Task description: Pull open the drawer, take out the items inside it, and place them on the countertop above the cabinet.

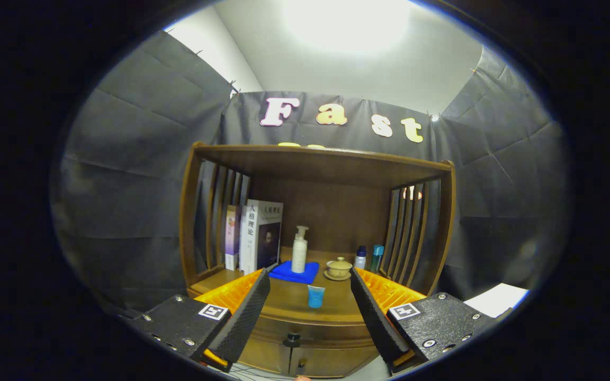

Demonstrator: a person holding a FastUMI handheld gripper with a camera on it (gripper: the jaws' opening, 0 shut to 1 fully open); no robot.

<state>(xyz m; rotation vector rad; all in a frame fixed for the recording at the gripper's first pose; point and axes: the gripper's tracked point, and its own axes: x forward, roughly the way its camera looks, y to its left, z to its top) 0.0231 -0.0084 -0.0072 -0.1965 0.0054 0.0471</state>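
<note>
Ahead of the gripper (310, 312), fingers spread wide and holding nothing: drawer (305, 330) shut beneath the countertop (289, 304), knob (293, 338) probably just below. Could clip the blue cup (316, 296) if aimed high.

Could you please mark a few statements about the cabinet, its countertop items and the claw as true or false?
1. The claw is open and holds nothing. True.
2. The blue cup lies on its side. False: it stands upright on the countertop, between the fingers.
3. The pump bottle stands on the blue cloth. True.
4. The books lie flat in a stack. False: they stand upright beside the slatted side.
5. The lidded teacup sits on top of the books. False: it rests on the countertop, beside the cloth.
</note>
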